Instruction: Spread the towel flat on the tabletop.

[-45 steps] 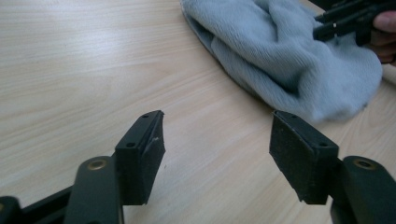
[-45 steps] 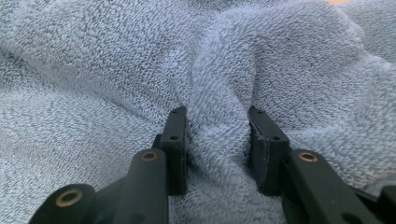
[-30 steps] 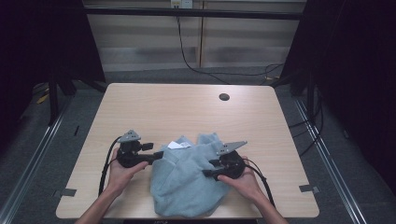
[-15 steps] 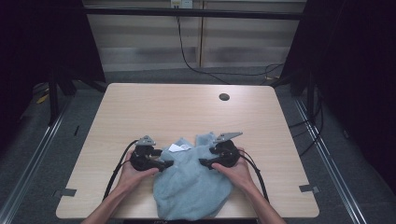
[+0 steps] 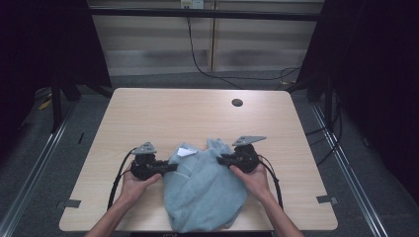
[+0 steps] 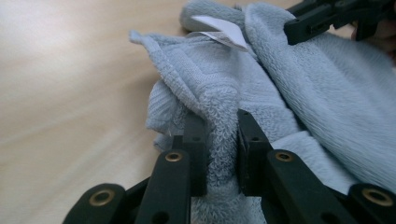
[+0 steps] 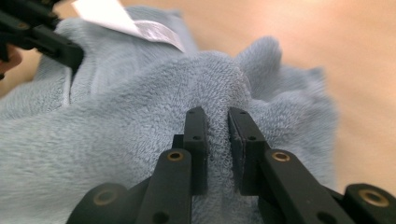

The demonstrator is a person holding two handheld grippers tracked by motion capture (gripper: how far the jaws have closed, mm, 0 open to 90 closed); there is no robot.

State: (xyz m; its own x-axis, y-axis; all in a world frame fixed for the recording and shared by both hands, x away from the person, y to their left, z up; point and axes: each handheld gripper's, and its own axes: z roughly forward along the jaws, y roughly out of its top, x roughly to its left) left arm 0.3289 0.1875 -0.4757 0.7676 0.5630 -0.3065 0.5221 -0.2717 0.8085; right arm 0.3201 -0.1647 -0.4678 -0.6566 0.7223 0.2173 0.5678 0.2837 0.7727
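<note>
A crumpled light blue towel (image 5: pixel 205 190) lies near the table's front edge, with a white label (image 5: pixel 186 152) showing at its far left corner. My left gripper (image 5: pixel 170 168) is at the towel's left edge. Its jaws have just been closing and now pinch a raised fold of towel (image 6: pixel 219 116) between the pads, left gripper (image 6: pixel 222 135). My right gripper (image 5: pixel 221 159) is at the towel's upper right part. Its jaws have also just been closing and clamp a ridge of towel (image 7: pixel 212 84), right gripper (image 7: pixel 217 126). The label (image 6: pixel 224 30) lies beyond the left jaws.
The wooden table (image 5: pixel 163 118) has a round cable hole (image 5: pixel 237 102) at the far right. Cables trail from both grippers toward the front edge. Part of the towel hangs at the front edge. Dark floor and metal rails surround the table.
Both sets of jaws went from wide open to closed on folds of the towel. The right hand shifted a little away from the front edge, and the towel bunched up narrower between the grippers.
</note>
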